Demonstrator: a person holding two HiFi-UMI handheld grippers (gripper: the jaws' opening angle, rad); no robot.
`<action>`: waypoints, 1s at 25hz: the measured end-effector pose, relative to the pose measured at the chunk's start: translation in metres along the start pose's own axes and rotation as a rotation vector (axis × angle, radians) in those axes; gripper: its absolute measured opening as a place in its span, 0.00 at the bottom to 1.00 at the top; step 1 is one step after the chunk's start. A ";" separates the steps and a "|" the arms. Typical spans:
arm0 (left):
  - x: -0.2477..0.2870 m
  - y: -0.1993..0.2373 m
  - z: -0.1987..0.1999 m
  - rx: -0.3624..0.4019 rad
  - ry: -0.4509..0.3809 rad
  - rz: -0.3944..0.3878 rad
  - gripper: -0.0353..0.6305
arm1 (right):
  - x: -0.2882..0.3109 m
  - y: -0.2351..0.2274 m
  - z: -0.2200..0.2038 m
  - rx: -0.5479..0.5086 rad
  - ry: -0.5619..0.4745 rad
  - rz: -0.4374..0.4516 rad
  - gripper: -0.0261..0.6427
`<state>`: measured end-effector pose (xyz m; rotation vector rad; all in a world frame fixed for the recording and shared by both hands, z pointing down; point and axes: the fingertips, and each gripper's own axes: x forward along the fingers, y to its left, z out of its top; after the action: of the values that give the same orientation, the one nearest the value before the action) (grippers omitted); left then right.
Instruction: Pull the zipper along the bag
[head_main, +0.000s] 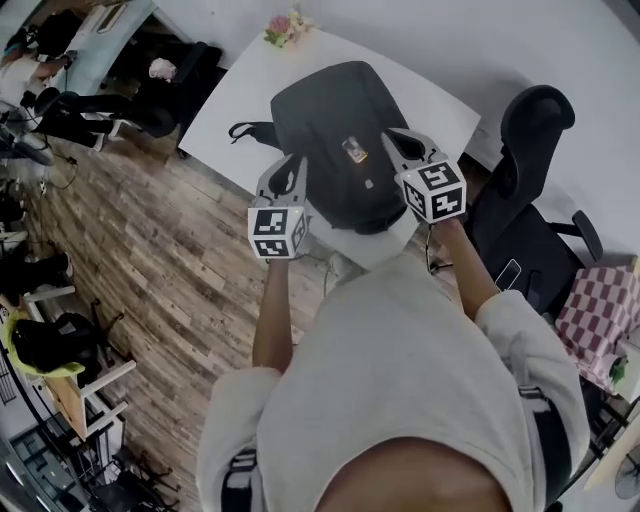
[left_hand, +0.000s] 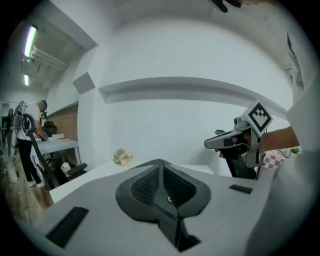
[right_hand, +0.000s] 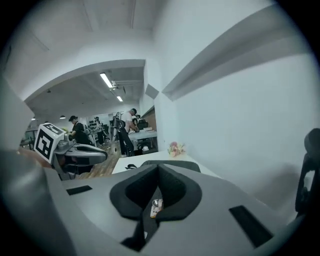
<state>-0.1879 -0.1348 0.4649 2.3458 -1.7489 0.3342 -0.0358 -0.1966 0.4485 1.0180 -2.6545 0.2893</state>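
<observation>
The bag (head_main: 325, 120) lies flat on the white table (head_main: 240, 100), dark grey, with a strap trailing off its left side and a small tag (head_main: 354, 150) near its middle. I cannot pick out the zipper pull from the head view.

My left tongs (head_main: 290, 165) are up in front of me, and from above they line up with the bag's near left corner. Their jaws are closed tip to tip with nothing caught between the pads. In their own view the left tongs (left_hand: 161, 165) look almost level across the table toward the wall (left_hand: 190, 115), not down at the bag.

My right tongs (head_main: 398, 140) are at about the same height over the near right part of the bag, with the marker cube (head_main: 433, 190) toward me. Their jaws are pressed together too, and they hold nothing. In the right gripper view, a small silvery, orange-edged scrap shows through the gap below the pads; I cannot tell what it is. Past the jaws I see a dark edge of the bag (right_hand: 185, 164).

The two tongs are well apart, one to each side. A bunch of flowers (head_main: 285, 27) sits at the far edge of the table. A black chair (head_main: 530, 200) stands to my right, and wood floor (head_main: 150, 250) is to my left.
</observation>
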 end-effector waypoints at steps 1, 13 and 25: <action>-0.002 0.003 0.006 0.000 -0.016 0.015 0.10 | 0.000 -0.001 0.009 -0.013 -0.021 -0.002 0.06; -0.010 0.019 0.054 0.011 -0.115 0.088 0.09 | 0.004 0.012 0.073 -0.136 -0.155 0.021 0.06; -0.010 0.016 0.058 0.006 -0.126 0.102 0.09 | -0.002 0.013 0.064 -0.122 -0.139 0.016 0.06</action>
<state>-0.2023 -0.1468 0.4070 2.3331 -1.9314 0.2115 -0.0556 -0.2044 0.3863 1.0127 -2.7655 0.0606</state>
